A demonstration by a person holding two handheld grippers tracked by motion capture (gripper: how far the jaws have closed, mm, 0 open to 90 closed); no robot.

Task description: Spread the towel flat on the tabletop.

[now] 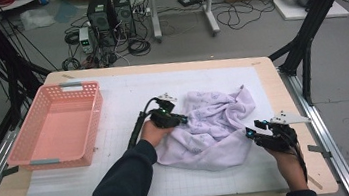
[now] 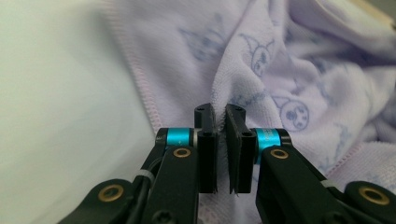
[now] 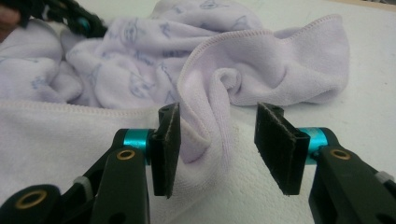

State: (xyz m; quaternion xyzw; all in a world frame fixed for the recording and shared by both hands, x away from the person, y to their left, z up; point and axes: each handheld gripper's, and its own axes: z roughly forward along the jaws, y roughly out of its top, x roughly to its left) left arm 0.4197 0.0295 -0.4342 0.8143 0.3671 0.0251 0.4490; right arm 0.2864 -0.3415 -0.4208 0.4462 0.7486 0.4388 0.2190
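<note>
High view – towel crumpled, long axis running left-right

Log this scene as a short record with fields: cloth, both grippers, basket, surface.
cloth: crumpled lilac terry towel with printed cartoon faces, lying on the mat
left gripper: jaws shut on a fold at the towel's left edge
right gripper: jaws open, a hemmed fold between them, pads not pressing
basket: pink plastic lattice basket, left of towel, apart
surface: white gridded mat on wooden table
</note>
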